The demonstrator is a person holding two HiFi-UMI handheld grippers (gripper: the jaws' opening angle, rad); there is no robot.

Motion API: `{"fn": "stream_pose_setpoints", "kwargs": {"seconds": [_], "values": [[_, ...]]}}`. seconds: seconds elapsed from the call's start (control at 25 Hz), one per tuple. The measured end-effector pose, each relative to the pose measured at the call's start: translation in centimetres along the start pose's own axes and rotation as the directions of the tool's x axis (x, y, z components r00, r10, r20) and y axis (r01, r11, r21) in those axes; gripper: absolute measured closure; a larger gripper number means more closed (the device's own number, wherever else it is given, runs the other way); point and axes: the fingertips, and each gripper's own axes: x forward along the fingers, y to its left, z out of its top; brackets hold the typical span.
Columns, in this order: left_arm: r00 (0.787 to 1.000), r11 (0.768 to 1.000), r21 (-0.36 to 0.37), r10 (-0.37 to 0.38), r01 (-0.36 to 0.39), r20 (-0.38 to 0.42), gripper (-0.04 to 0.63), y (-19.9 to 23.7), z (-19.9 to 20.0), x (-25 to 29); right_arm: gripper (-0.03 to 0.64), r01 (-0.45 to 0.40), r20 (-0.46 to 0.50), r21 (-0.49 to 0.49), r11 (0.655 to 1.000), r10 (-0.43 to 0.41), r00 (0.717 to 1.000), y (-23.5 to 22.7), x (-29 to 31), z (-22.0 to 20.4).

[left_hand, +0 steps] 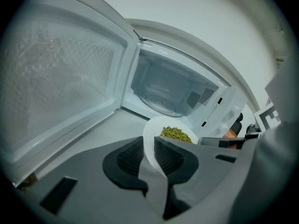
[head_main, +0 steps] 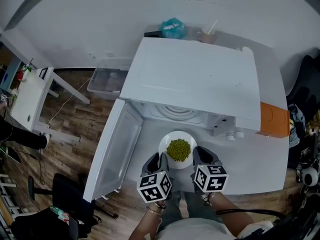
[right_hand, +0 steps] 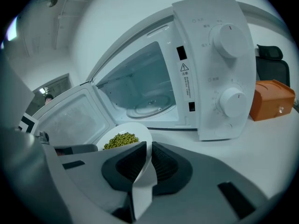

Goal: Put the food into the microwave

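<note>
The left gripper (head_main: 159, 161) and right gripper (head_main: 200, 157) clamp the plate (head_main: 165, 142) of peas (head_main: 178, 149) level, perhaps lifted, facing the microwave (head_main: 195, 79) with its door open.

The person's left gripper (head_main: 158, 161) and right gripper (head_main: 202, 157) were smooth grey mouldings, their jaws lined with black ribbed pads (right_hand: 161, 160). Each carried a white cube (head_main: 154, 186) printed with black square markers. A thin bracelet (head_main: 152, 210) circled the left wrist, a black cable (head_main: 240, 212) ran beside the right arm, and the top (head_main: 195, 230) worn was pale.
</note>
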Motion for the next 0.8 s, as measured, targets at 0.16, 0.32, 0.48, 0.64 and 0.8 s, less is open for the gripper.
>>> {"fn": "stream_pose_setpoints", "kwargs": {"seconds": [0.16, 0.32, 0.48, 0.64, 0.8], "values": [[1.000, 1.000, 0.005, -0.001, 0.001, 0.008, 0.520, 0.0, 0.7, 0.3, 0.575, 0.007, 0.018, -0.003, 1.000, -0.007, 1.000, 0.2, 0.1, 0.8], [1.000, 1.000, 0.010, -0.006, 0.006, 0.017, 0.521, -0.1, 1.5, 0.7, 0.575, 0.017, 0.040, 0.002, 1.000, -0.017, 0.999, 0.2, 0.2, 1.7], [0.999, 1.000, 0.020, -0.013, 0.013, 0.034, 0.520, -0.3, 2.7, 1.2, 0.575, 0.023, 0.066, 0.006, 1.000, -0.024, 0.998, 0.2, 0.4, 2.8], [0.998, 1.000, 0.016, -0.027, 0.026, 0.052, 0.522, -0.3, 3.9, 1.8, 0.575, 0.036, 0.089, 0.004, 0.999, -0.037, 0.995, 0.3, 0.8, 3.7], [0.998, 0.999, 0.013, -0.036, 0.035, 0.060, 0.521, -0.1, 4.7, 2.5, 0.575, 0.043, 0.110, -0.002, 0.999, -0.042, 0.993, 0.5, 1.2, 4.6]]}}
